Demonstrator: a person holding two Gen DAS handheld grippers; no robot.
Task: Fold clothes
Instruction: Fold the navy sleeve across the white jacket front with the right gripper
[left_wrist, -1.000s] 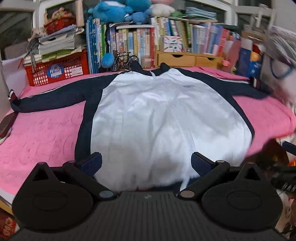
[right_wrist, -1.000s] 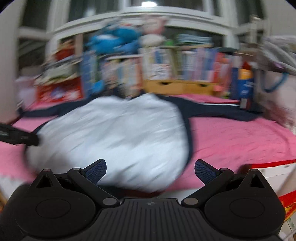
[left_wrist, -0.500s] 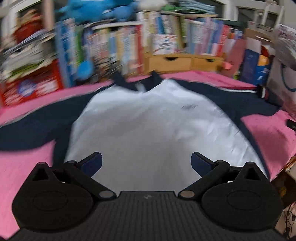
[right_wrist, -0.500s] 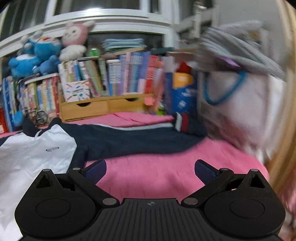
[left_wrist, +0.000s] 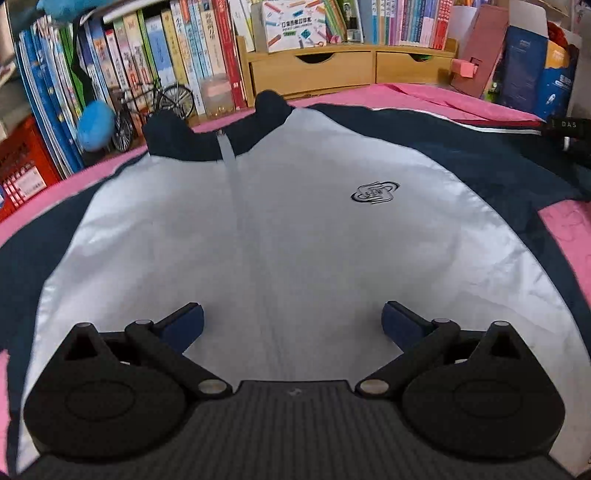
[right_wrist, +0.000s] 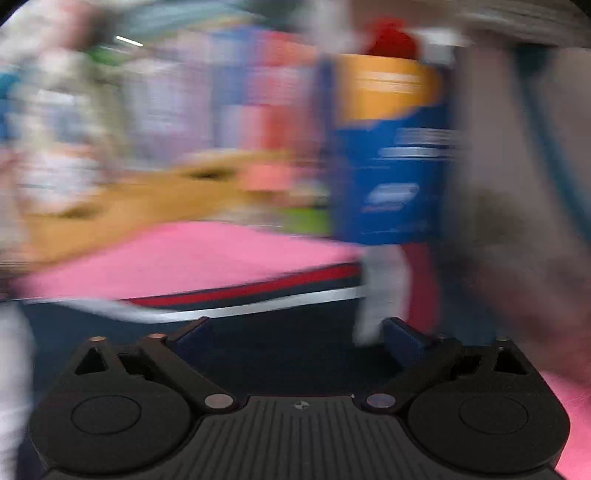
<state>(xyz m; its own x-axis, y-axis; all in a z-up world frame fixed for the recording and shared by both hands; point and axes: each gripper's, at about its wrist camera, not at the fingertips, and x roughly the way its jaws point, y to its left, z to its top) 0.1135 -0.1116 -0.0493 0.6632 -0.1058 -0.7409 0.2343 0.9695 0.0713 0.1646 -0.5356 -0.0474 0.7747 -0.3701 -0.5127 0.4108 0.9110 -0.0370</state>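
Pink, fuzzy bedspread (left_wrist: 565, 236) carries the white satin jacket with navy sleeves and collar (left_wrist: 295, 240), spread flat, front up, zip down the middle, collar toward the far edge of the bed. Small dark crest on the chest, right of the zip in the left wrist view. One navy sleeve runs out toward the right edge of the bed, w/ a red-and-white stripe along it; the other runs off toward the left edge.

Left gripper (left_wrist: 291, 325) hangs over the jacket's lower white panel — fingers spread wide, nothing between them, not touching the cloth as far as I can tell.

Right gripper (right_wrist: 295, 334) sits above the navy sleeve near its striped cuff end, at the right edge of the bed. View badly blurred. Fingers wide but closing; dark sleeve cloth shows between them, pads not pressing on it.

Along the far edge of the bed: row of upright books (left_wrist: 155, 62), light wooden two-drawer box (left_wrist: 347, 68), small model bicycle (left_wrist: 155, 107), red plastic crate (left_wrist: 22, 173) at the far left corner, blue-and-orange carton (right_wrist: 391, 147) at the far right.
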